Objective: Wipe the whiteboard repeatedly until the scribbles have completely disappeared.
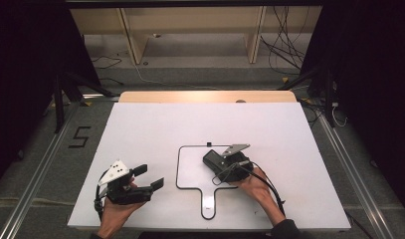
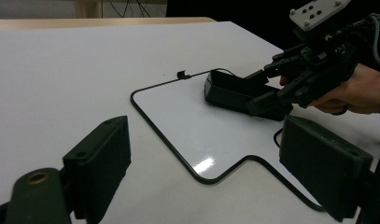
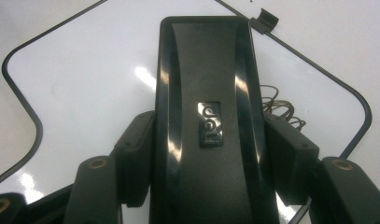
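On the small whiteboard (image 1: 190, 172) with the black rim, near its far right corner, the right gripper (image 1: 221, 162) is clamped on the sides of a black eraser (image 3: 204, 116), which rests flat on the board. Off to the left, the left gripper (image 1: 148, 177) sits over the white table (image 1: 155, 124) with its jaws apart, holding nothing.

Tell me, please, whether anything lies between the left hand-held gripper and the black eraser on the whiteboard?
Nothing visible does: only bare table and whiteboard surface separate the open left hand-held gripper from the eraser, which the right hand-held gripper already clamps.
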`<state>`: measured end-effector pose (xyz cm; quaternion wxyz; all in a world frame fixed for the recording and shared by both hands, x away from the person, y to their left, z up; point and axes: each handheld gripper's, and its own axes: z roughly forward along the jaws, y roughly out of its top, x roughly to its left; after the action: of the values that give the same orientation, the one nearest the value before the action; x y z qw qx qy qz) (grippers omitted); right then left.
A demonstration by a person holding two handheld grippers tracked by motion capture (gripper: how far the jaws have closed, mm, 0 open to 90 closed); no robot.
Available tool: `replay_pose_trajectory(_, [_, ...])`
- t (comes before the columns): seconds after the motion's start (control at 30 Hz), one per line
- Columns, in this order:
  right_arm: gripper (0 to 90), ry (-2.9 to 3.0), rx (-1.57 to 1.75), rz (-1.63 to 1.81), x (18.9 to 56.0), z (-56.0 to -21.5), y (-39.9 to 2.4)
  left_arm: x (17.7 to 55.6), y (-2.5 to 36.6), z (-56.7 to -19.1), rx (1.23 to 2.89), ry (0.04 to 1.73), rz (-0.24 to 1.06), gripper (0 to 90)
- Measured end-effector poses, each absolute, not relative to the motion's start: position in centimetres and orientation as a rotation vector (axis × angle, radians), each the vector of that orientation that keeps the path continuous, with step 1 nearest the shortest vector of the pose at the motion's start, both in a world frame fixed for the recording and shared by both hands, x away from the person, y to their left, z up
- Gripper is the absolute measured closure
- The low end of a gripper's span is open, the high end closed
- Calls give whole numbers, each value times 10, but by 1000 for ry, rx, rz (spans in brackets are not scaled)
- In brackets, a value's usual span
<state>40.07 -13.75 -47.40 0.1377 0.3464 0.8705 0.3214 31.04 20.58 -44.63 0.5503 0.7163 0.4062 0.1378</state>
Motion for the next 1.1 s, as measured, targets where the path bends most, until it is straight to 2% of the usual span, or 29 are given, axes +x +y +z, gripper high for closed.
replay_pose_trajectory(0.6, [413,2479,1062,917,418,-478,-142,310,206,-446,1692,964,330,157])
replay_pose_trajectory(0.9, [412,2555,976,901,399,-476,-133,309,208,-445,1686,966,335,157])
replay_pose_trajectory(1.1, [412,2449,1123,911,428,-478,-146,309,208,-445,1693,958,338,157])
